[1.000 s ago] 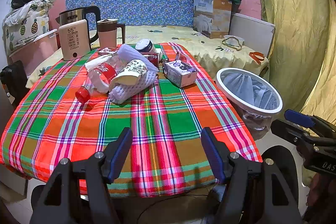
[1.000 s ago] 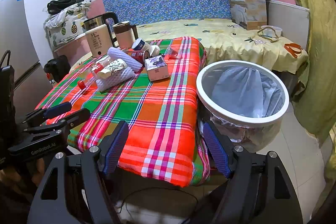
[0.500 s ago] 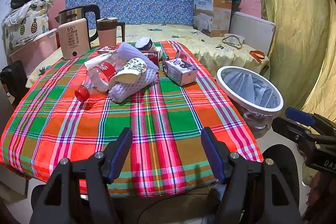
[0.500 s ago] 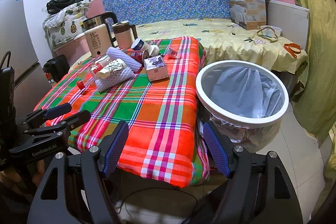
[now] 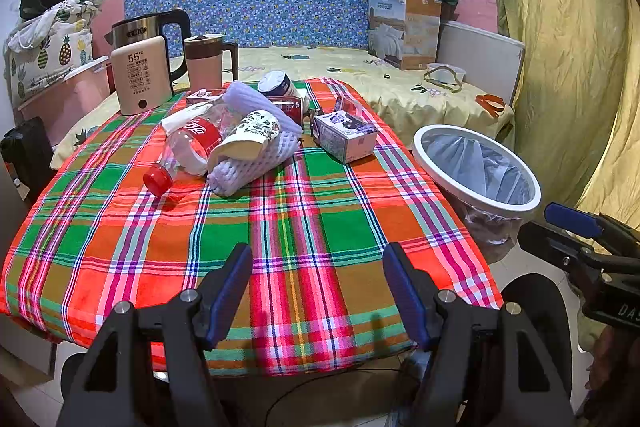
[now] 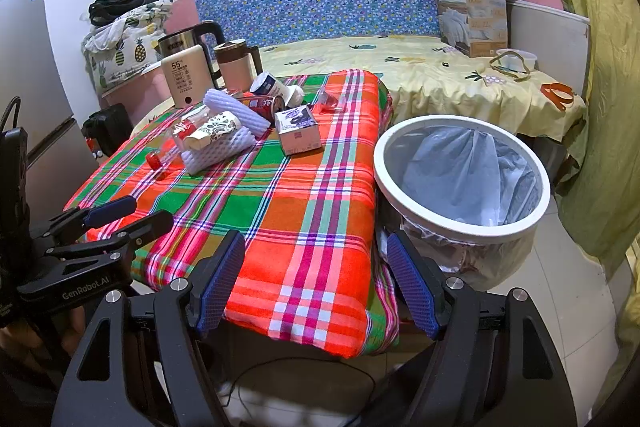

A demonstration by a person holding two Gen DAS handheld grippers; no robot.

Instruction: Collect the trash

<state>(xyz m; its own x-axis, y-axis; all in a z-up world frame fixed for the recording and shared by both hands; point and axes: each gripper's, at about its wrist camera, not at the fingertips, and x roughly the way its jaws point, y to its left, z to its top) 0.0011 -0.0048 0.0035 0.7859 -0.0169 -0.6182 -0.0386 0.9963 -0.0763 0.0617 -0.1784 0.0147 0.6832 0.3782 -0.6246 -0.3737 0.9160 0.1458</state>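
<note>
Trash lies heaped at the far end of a plaid-covered table [image 5: 312, 227]: a clear bottle with a red cap [image 5: 184, 151], a patterned paper cup [image 5: 244, 141] on white foam netting [image 5: 256, 163], a small carton [image 5: 346, 137] and a can [image 5: 276, 85]. A white-rimmed bin with a liner [image 5: 476, 167] stands off the table's right side. My left gripper [image 5: 318, 287] hovers open over the near table edge, empty. My right gripper [image 6: 316, 283] hangs open and empty by the table's near right corner, beside the bin [image 6: 460, 175].
A kettle [image 5: 148, 31], a white warmer [image 5: 140, 79] and a pink jug [image 5: 206, 65] stand behind the trash. Beyond is a bed with a yellow sheet [image 5: 400, 87] and a cardboard box [image 5: 404, 23]. A yellow curtain [image 5: 560, 47] hangs at right.
Both views have shifted only slightly; the table and bin sit a touch differently in frame. Nothing was picked up, and both grippers stayed open.
</note>
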